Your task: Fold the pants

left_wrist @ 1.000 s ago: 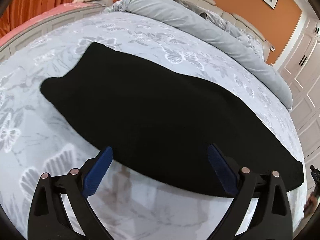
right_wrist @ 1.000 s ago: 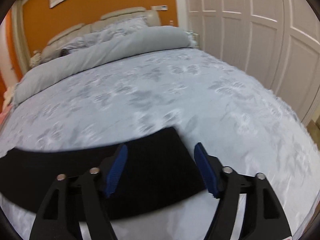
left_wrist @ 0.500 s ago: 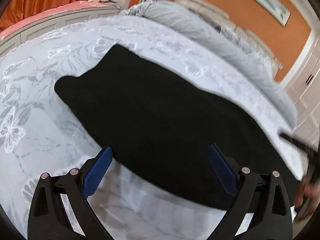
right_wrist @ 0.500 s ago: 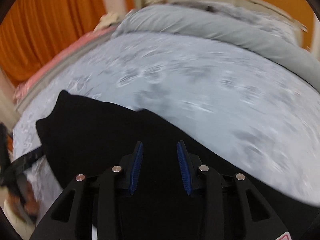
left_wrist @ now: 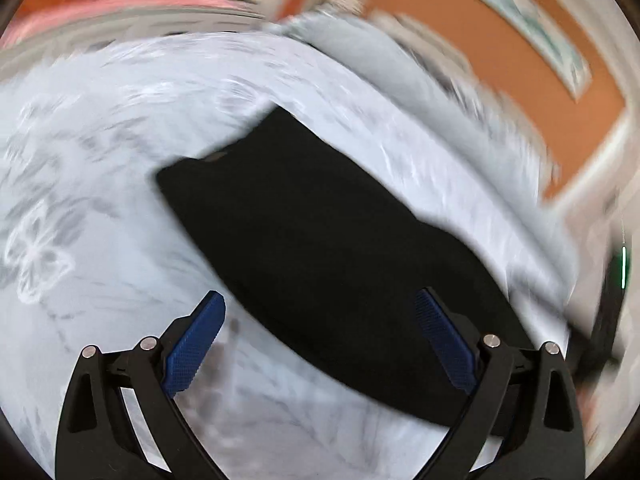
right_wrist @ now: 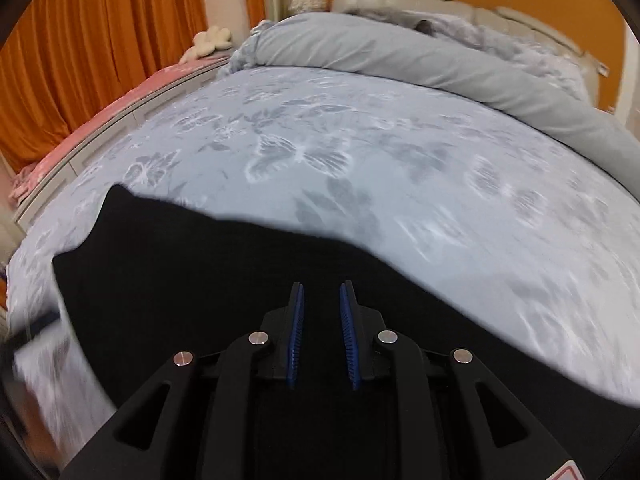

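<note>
The black pants (left_wrist: pixel 320 248) lie on the pale blue patterned bed (left_wrist: pixel 100 200), folded into a long strip. My left gripper (left_wrist: pixel 320 320) is wide open and hovers over the near edge of the pants, one finger over the sheet, the other over the cloth. In the right wrist view the pants (right_wrist: pixel 200 272) fill the lower frame. My right gripper (right_wrist: pixel 322 320) sits low over them with its jaws nearly closed, a narrow gap left; black cloth lies under and between the pads, and I cannot tell if it is pinched.
A rolled grey duvet (right_wrist: pixel 420 60) lies across the head of the bed, before a padded headboard (right_wrist: pixel 440 4). Orange curtains (right_wrist: pixel 100 40) and a pink-topped bench (right_wrist: pixel 120 108) stand on the far side. The left wrist view is motion-blurred.
My right gripper swung left over the pants and closed from wide open to a narrow gap. The left gripper stayed open and its view turned, so the pants sit more to the right.
</note>
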Demonstrator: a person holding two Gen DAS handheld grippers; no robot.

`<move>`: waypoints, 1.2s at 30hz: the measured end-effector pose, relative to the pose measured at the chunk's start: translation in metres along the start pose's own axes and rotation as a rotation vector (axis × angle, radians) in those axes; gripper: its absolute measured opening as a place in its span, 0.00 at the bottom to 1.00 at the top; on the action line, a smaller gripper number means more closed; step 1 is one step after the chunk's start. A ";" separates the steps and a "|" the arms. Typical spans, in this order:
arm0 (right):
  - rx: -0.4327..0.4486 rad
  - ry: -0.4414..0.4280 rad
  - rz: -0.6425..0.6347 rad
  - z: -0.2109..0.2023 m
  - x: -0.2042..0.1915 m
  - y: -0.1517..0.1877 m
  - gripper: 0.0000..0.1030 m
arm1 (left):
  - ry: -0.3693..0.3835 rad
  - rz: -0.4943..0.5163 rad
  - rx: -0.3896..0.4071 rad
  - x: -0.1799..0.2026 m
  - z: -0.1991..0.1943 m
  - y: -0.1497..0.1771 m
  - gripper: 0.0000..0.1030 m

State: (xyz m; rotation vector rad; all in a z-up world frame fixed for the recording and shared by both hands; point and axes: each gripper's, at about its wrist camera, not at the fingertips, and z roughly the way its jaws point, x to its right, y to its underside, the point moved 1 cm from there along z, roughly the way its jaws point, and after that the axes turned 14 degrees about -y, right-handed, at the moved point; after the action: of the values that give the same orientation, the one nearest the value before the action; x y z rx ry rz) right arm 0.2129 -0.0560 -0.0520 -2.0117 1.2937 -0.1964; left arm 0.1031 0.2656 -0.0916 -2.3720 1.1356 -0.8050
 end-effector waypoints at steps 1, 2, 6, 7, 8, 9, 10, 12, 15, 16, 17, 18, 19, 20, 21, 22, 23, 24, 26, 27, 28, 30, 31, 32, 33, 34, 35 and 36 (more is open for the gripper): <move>0.003 0.019 0.014 -0.017 0.007 0.018 0.21 | 0.010 -0.075 -0.022 -0.015 0.005 -0.005 0.94; 0.003 0.046 0.025 -0.030 0.013 0.032 0.24 | 0.014 -0.135 -0.062 -0.028 0.015 -0.009 0.94; -0.013 0.112 0.078 -0.068 0.040 0.080 0.28 | 0.021 -0.162 -0.080 -0.038 0.037 -0.022 0.94; -0.013 0.113 0.103 -0.076 0.047 0.090 0.28 | -0.005 -0.141 -0.072 -0.033 0.041 -0.025 0.94; -0.014 0.114 0.120 -0.080 0.054 0.097 0.29 | -0.020 -0.133 -0.069 -0.030 0.047 -0.027 0.95; -0.012 0.120 0.136 -0.086 0.061 0.104 0.30 | -0.029 -0.129 -0.062 -0.027 0.050 -0.029 0.94; -0.006 0.128 0.158 -0.092 0.068 0.113 0.34 | -0.019 -0.112 -0.044 -0.021 0.052 -0.032 0.90; 0.004 0.131 0.195 -0.098 0.079 0.125 0.45 | 0.010 -0.114 -0.082 -0.020 0.062 -0.040 0.26; 0.039 0.121 0.298 -0.123 0.106 0.145 0.46 | 0.156 -0.280 -0.197 -0.047 0.081 -0.050 0.20; 0.065 0.128 0.345 -0.141 0.120 0.155 0.48 | 0.172 -0.294 -0.213 -0.051 0.080 -0.050 0.21; 0.089 0.150 0.381 -0.157 0.132 0.164 0.51 | 0.165 -0.272 -0.211 -0.050 0.077 -0.050 0.21; 0.124 0.186 0.430 -0.180 0.149 0.176 0.61 | 0.147 -0.242 -0.204 -0.047 0.075 -0.050 0.22; 0.174 0.240 0.494 -0.213 0.171 0.197 0.70 | 0.123 -0.209 -0.195 -0.043 0.073 -0.049 0.22; 0.201 0.281 0.538 -0.233 0.185 0.212 0.74 | 0.103 -0.190 -0.186 -0.039 0.072 -0.046 0.26; 0.229 0.338 0.611 -0.260 0.206 0.234 0.76 | 0.098 -0.188 -0.181 -0.039 0.071 -0.044 0.27; 0.252 0.375 0.687 -0.283 0.228 0.255 0.76 | 0.094 -0.187 -0.177 -0.039 0.070 -0.041 0.29; 0.265 0.391 0.732 -0.296 0.242 0.268 0.76 | 0.095 -0.188 -0.175 -0.038 0.070 -0.041 0.33; 0.283 0.411 0.785 -0.311 0.262 0.284 0.76 | 0.106 -0.188 -0.171 -0.036 0.069 -0.040 0.42; 0.305 0.407 0.854 -0.323 0.291 0.301 0.76 | 0.148 -0.208 -0.168 -0.030 0.067 -0.040 0.59; 0.318 0.373 0.896 -0.322 0.307 0.307 0.76 | 0.162 -0.220 -0.167 -0.028 0.067 -0.042 0.70; 0.326 0.348 0.920 -0.319 0.317 0.309 0.76 | 0.172 -0.228 -0.168 -0.025 0.067 -0.043 0.73; 0.356 0.290 0.964 -0.304 0.340 0.306 0.80 | 0.144 -0.225 -0.160 -0.019 0.071 -0.045 0.75; 0.368 0.294 0.962 -0.299 0.344 0.302 0.88 | 0.134 -0.221 -0.152 -0.016 0.073 -0.045 0.74; 0.389 0.310 0.950 -0.293 0.350 0.293 0.89 | 0.112 -0.215 -0.148 -0.013 0.075 -0.046 0.65; 0.411 0.314 0.935 -0.287 0.354 0.284 0.85 | 0.096 -0.210 -0.152 -0.012 0.077 -0.048 0.35; 0.434 0.269 0.924 -0.280 0.360 0.274 0.46 | 0.087 -0.206 -0.178 -0.012 0.082 -0.048 0.19; 0.428 0.235 0.946 -0.274 0.365 0.269 0.11 | 0.109 -0.228 -0.209 -0.015 0.087 -0.048 0.19; 0.447 0.197 0.973 -0.274 0.371 0.268 0.11 | 0.120 -0.241 -0.214 -0.019 0.085 -0.049 0.17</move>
State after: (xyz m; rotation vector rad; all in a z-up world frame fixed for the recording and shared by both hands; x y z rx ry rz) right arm 0.0644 -0.5642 -0.1161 -0.8634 1.9879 -0.1899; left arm 0.1762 0.3179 -0.1349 -2.7092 1.0390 -0.9592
